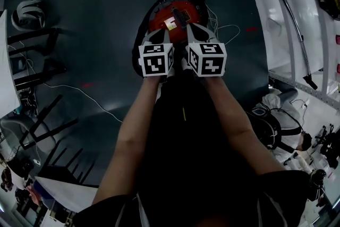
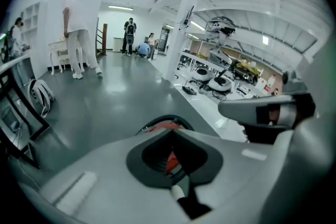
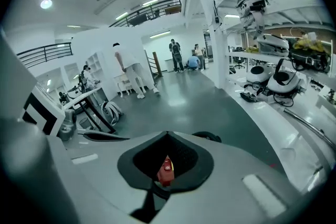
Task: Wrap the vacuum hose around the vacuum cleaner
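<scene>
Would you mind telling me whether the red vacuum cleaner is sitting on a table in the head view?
No, the red vacuum cleaner sits directly on the dark floor, not on any table.

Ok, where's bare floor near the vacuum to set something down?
Bare floor lies left of the vacuum cleaner, up to the backpack and black frames, and beyond it. Right side is crowded: white cables, then the cluttered bench.
</scene>
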